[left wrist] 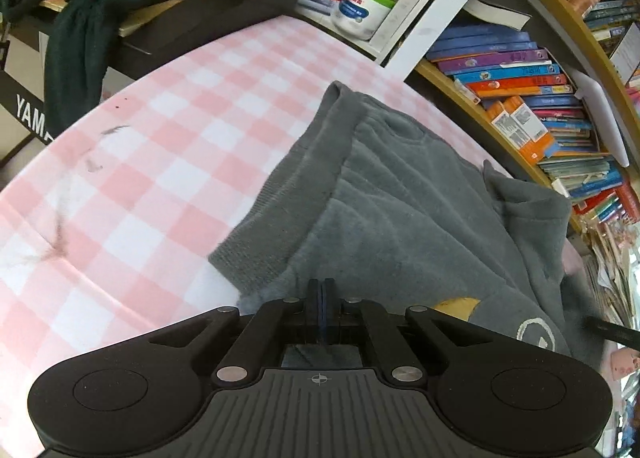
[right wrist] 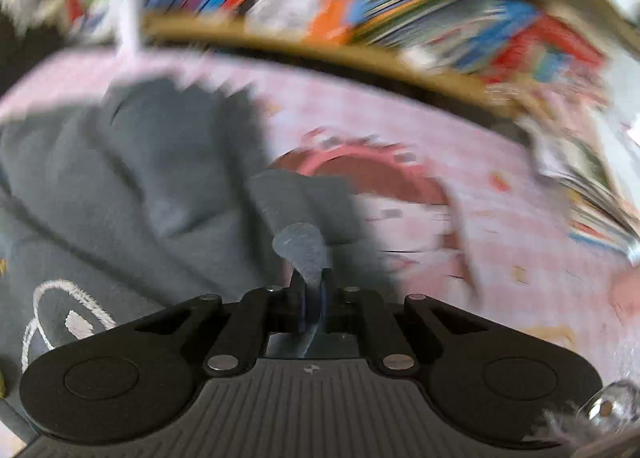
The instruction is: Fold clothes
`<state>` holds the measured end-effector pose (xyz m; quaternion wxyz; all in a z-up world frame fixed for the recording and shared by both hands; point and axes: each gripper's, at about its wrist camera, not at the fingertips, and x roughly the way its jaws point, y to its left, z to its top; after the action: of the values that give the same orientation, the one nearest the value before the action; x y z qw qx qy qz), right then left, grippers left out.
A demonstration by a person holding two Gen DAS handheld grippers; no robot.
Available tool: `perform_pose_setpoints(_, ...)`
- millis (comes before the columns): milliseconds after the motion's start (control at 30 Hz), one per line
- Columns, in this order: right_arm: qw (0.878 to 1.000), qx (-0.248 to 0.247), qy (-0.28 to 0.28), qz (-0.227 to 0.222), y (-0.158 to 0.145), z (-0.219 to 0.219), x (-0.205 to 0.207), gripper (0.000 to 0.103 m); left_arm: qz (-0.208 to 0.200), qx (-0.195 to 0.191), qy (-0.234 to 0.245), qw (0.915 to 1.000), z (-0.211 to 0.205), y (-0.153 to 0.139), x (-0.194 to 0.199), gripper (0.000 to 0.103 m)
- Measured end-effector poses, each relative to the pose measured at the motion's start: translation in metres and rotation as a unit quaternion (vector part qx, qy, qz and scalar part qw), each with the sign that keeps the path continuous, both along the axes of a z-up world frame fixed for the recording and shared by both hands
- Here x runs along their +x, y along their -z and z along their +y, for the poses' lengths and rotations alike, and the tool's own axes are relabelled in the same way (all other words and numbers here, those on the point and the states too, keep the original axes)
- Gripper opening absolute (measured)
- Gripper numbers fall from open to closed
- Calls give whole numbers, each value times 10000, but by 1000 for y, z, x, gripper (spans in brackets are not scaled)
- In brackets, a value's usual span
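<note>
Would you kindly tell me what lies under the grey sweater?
The grey sweater lies on a pink-and-white checked cloth; whatever is beneath the garment's middle is covered.

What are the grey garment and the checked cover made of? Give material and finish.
Grey garment: looks like soft knit fleece, matte, with a fuzzy nap and ribbed hem band. Checked cover: probably smooth woven cotton or a blend, matte pink-and-white, lightly creased.

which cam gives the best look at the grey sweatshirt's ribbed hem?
Left wrist view. The grey fleece sweatshirt is sharp there, its ribbed hem running along the pink checked sheet. The right wrist view is motion-blurred: only grey cloth and a white print, no rib texture.
</note>
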<state>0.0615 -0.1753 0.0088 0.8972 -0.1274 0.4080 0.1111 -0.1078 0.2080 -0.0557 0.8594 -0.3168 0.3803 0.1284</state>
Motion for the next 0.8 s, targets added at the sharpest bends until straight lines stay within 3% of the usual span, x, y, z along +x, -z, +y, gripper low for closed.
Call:
perform_pose_setpoints(133,9914,440,1236,-16,-20,-88,-44,6,15,5,48,10000,1,0,-1,3)
perform_pose_setpoints(333,9591,1043,2446,975,22,-174,-96,16,81,1,151,9999,1,-1,3,3)
perform_pose_setpoints(367,9541,1134,2563,1055,28,-179,-100,19,95,20,165,9998,1,-2,3,3)
perform_pose_setpoints(433,9456,1155,2845,1080,32,-181,-104,43,29,36,102,9999,1,-6,1,3)
perform_pose_setpoints(467,9434,1122,2941,1048,33,-182,-105,46,-93,35,25,9999,3,-9,-3,3)
perform_pose_setpoints(600,9532,605,2917,515,22,-176,-102,48,-404,153,-194,9989,6,-23,-14,3)
perform_pose_setpoints(733,9577,84,2877,-21,10,-170,-100,47,-264,351,-332,9985,11,-26,-17,11)
perform_pose_setpoints(800,9688,65,2479,-41,10,-158,-96,46,-162,399,-454,9980,14,-25,-19,17)
